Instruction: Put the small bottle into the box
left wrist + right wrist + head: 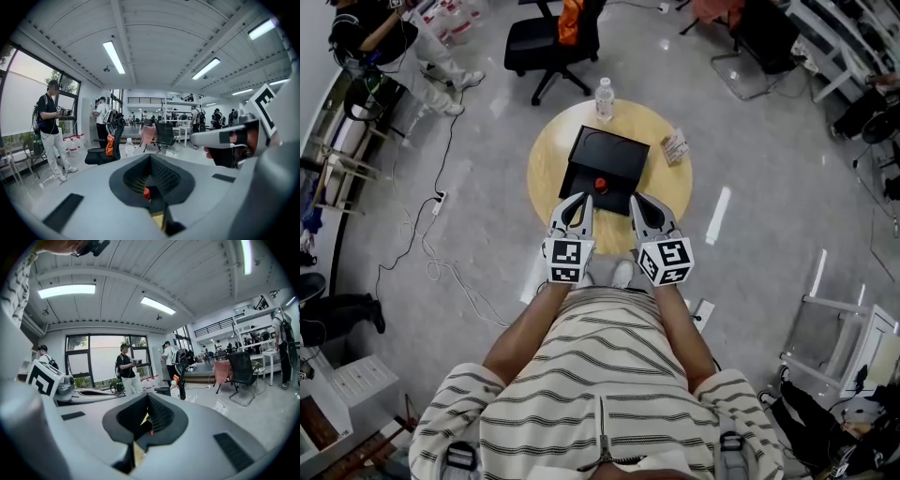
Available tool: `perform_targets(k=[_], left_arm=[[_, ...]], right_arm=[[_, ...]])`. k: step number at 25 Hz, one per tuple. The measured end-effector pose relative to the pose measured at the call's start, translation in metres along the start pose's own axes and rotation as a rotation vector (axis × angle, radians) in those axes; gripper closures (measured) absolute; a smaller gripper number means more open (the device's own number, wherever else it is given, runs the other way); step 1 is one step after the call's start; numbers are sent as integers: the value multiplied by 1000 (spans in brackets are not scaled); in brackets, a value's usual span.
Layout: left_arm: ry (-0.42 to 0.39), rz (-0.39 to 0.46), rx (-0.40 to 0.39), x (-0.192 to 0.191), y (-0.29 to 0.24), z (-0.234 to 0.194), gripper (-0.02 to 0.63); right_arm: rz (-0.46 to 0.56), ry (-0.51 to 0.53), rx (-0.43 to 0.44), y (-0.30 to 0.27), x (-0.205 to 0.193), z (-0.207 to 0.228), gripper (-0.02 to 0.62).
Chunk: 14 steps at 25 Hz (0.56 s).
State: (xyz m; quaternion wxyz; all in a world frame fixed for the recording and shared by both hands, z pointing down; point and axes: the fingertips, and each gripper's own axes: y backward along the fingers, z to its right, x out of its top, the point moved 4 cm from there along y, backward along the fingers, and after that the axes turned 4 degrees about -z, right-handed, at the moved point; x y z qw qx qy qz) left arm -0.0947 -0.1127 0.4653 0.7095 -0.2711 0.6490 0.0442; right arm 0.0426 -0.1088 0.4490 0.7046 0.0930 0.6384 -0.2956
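Note:
A black box [607,161] lies on the round wooden table [546,159]. At the middle of its near edge sits a small red-topped thing [600,184], which looks like the small bottle. It also shows as a red spot low between the jaws in the left gripper view [146,192] and in the right gripper view [151,431]. My left gripper [581,199] is held just short of the box's near left corner, my right gripper [636,201] by its near right side. Both point at the box. Their jaws meet with nothing between them [150,157] [148,397].
A clear water bottle [604,98] stands at the table's far edge and a small printed packet [676,147] lies right of the box. Beyond the table are a black office chair [551,42], a person [394,42] at the far left, and cables [441,202] on the floor.

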Motion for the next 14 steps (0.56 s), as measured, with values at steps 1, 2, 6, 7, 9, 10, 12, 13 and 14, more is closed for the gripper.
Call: perform_targets(k=[1,2,6,7,9,10,12,13,14], left_arm=[[0,4,1,2,0,-1,584],[0,8,2,3,-1,-2,584],[4,17,3,7,-1,-5,584],[6,19,3,7,-1,-5,584],[9,27,4,8,-1,-6,584],[10,31,4,9,-1,-6,584],[13,35,4,11,-1,-6,584],[15,36,3,12,-1,-6,584],[17,36,3,12,-1,-6,584]], right_arm=[[2,2,0,-1,1,0,575],[3,4,-1,-2,3,0,575],[6,6,-2,-3,5,1,575],[7,6,-2,-3,5,1,575],[12,7,-1,-4,6,1,575],[15,9,-1,-4,7,1,575],[19,11,0,-5,8,2,575],[21,12,0,-5,9,2,575],[22,12,0,-5,10,2,575]])
